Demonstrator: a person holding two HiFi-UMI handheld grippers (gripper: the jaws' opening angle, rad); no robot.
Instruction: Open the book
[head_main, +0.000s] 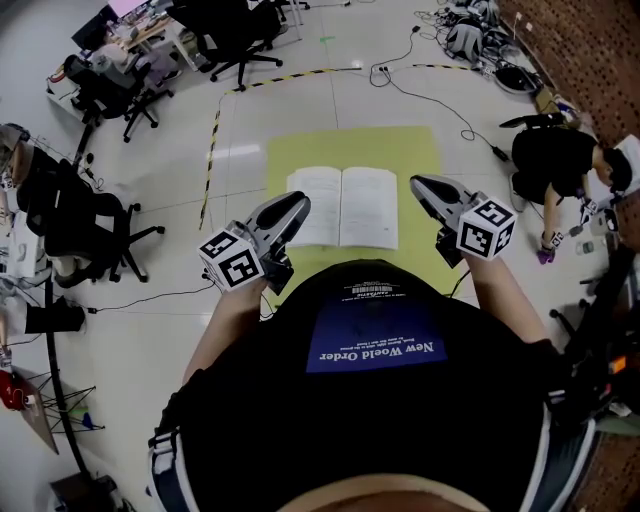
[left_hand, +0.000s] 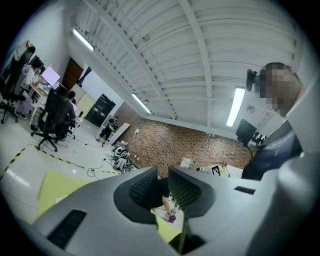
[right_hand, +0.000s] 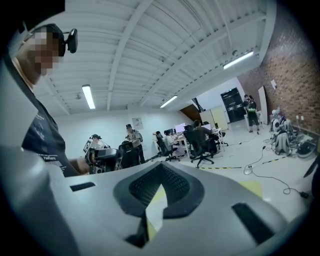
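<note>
The book (head_main: 342, 207) lies open and flat, white pages up, in the middle of a yellow-green table top (head_main: 410, 150). My left gripper (head_main: 297, 204) hovers at the book's left edge, level, its jaws a narrow gap apart with nothing between them. In the left gripper view the left gripper (left_hand: 163, 174) shows that same slit, with only the room behind it. My right gripper (head_main: 418, 183) hangs just off the book's right edge. Seen in the right gripper view, the right gripper (right_hand: 160, 167) has its tips touching and holds nothing. Neither gripper touches the book.
Black office chairs (head_main: 85, 225) stand on the floor to the left. A person in black (head_main: 560, 160) crouches at the right by a brick wall. Cables (head_main: 440, 95) and a yellow-black tape line (head_main: 212, 150) run over the floor beyond the table.
</note>
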